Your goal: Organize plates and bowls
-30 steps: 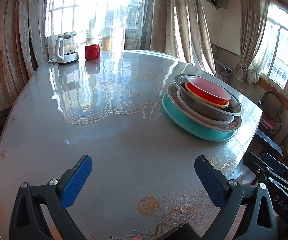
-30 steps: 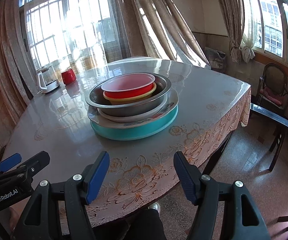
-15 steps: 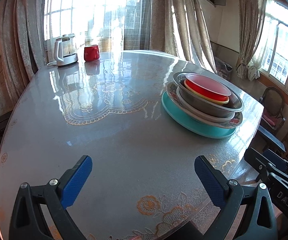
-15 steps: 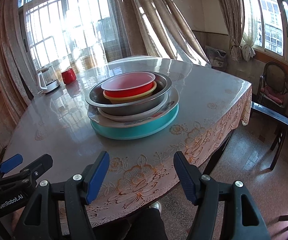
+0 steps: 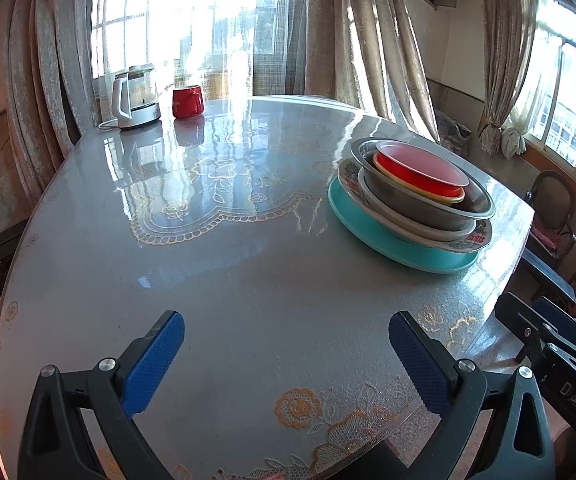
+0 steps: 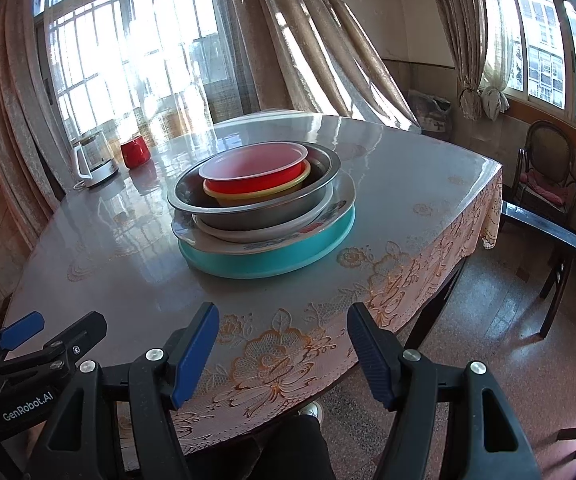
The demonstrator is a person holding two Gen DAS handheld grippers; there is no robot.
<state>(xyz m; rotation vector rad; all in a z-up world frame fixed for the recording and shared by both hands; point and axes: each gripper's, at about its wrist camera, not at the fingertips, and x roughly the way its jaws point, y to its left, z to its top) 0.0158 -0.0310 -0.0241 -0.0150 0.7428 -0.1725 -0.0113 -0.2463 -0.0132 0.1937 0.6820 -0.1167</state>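
One stack of dishes stands on the table. A red bowl (image 6: 253, 172) sits in a yellow bowl (image 6: 247, 197), inside a steel bowl (image 6: 263, 210), on a white plate (image 6: 271, 230), a floral plate (image 6: 340, 204) and a teal plate (image 6: 271, 264) at the bottom. The stack also shows at the right of the left wrist view, red bowl (image 5: 420, 170) on top, teal plate (image 5: 392, 240) below. My left gripper (image 5: 285, 360) is open and empty over the near table. My right gripper (image 6: 281, 350) is open and empty at the table's near edge, short of the stack.
A white kettle (image 5: 133, 98) and a red mug (image 5: 187, 102) stand at the far edge by the window curtains. The glossy table (image 5: 215, 264) has a lace-pattern cloth. Chairs (image 6: 544, 176) stand to the right on the tiled floor.
Both grippers have drifted slightly; the stack sits a little differently in each view. Nothing was taken hold of or moved.
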